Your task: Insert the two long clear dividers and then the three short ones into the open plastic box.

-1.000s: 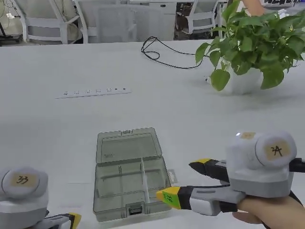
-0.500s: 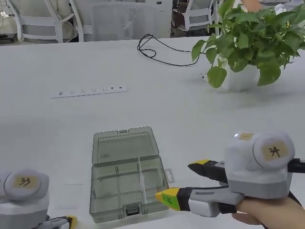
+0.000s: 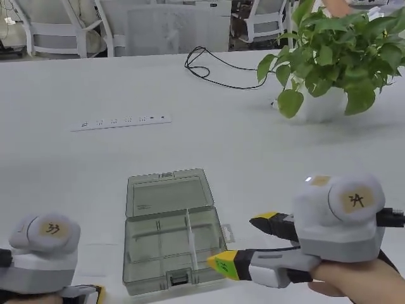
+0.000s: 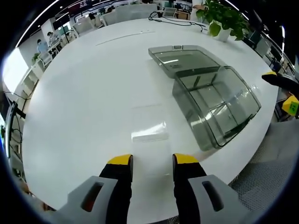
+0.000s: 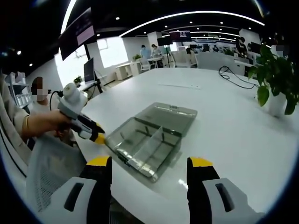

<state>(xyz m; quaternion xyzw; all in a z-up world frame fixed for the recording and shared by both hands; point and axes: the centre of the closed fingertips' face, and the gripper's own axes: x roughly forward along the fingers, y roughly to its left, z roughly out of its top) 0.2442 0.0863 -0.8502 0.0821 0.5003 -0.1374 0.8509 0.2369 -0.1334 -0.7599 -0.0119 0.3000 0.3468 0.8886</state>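
Open smoky translucent plastic box (image 3: 168,193) on white desk (image 3: 253,145), lid laid flat; clear plastic divider (image 3: 188,237) upright inside. Left claw (image 4: 150,161) apart, empty; right claw (image 5: 152,163) wide apart, empty.

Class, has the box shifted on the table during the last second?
No. The box lies just as before below the power strip; only the camera moved.

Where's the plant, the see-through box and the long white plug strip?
plant (image 3: 335,54), head view, on its green leaves.
box (image 3: 168,196), head view, on its open lid.
plug strip (image 3: 120,121), head view, on its middle.
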